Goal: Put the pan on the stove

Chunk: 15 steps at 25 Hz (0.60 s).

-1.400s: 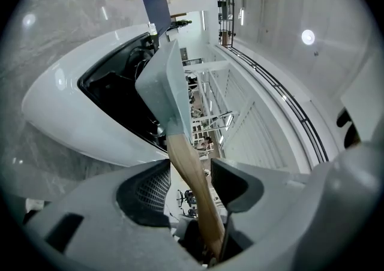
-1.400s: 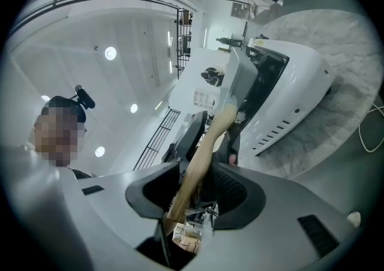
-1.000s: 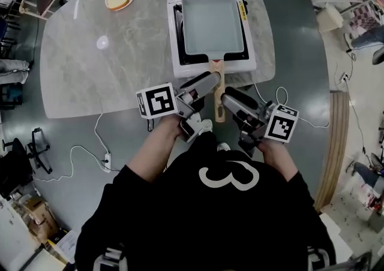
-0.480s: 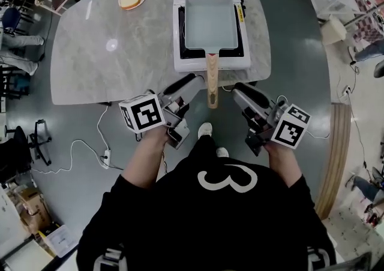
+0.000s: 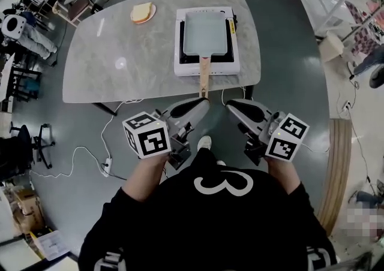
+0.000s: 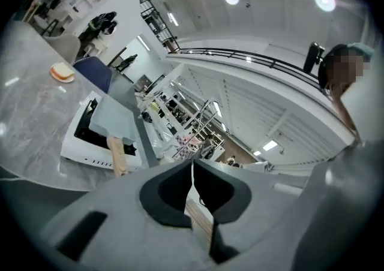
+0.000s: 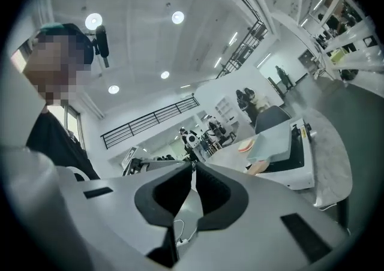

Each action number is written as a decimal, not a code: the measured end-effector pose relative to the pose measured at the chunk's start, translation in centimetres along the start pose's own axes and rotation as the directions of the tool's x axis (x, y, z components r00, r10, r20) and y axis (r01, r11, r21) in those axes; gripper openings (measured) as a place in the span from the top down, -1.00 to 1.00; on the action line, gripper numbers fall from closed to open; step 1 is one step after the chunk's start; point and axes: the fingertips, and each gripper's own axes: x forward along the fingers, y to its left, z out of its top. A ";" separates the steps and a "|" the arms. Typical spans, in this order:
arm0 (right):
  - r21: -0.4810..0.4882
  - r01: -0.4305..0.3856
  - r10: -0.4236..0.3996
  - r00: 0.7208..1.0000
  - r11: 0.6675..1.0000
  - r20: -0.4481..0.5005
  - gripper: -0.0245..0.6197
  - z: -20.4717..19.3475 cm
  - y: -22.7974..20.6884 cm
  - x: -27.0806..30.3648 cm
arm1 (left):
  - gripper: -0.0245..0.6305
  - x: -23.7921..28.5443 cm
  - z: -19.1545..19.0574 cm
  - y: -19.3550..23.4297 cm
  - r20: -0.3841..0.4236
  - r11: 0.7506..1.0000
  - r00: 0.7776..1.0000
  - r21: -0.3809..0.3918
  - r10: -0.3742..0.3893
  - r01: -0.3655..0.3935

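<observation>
The grey marble-look table carries the white tabletop stove, and the pale square pan is sitting flat on top of it, so by my reckoning the job is as good as done. The trouble I can see from here is that long wooden handle: it pokes out over the stove's front towards me, right on the line between my two tools, and a careless swing of either one could catch its end and swivel the pan askew or drag it off the burner. The small plate with a slice of toast sits well apart on the far left and looks out of harm's way. Both my forearms are tucked in close to my body, below the table's near edge, with the tools angled up and inward towards each other. My left gripper has its jaws pressed together with nothing in them; my right gripper is closing, with nothing between its jaws.
</observation>
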 end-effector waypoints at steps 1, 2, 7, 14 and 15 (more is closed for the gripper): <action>-0.002 -0.011 0.011 1.000 1.000 0.013 0.83 0.3 0.5 -0.3 | 0.85 0.0 0.1 -1.0 0.001 0.999 1.000 0.045 -0.009 0.009; 0.002 -0.025 0.025 0.999 1.000 0.027 0.84 0.6 1.1 -0.7 | 0.86 0.0 0.1 -1.9 0.003 0.996 1.000 0.087 -0.016 0.016; -0.018 -0.076 0.077 0.996 0.997 0.052 0.86 1.1 4.0 -3.3 | 0.88 -0.3 -0.8 -5.7 0.008 0.975 1.000 0.221 0.021 -0.023; -0.063 -0.123 0.128 0.989 0.990 0.081 0.88 1.2 7.8 -5.9 | 0.88 -0.9 -2.2 -10.7 0.033 0.960 0.999 0.279 -0.040 0.029; -0.067 -0.133 0.139 0.986 0.989 0.088 0.88 1.4 8.4 -6.2 | 0.88 -1.0 -2.1 -11.4 0.041 0.959 0.998 0.281 -0.053 0.040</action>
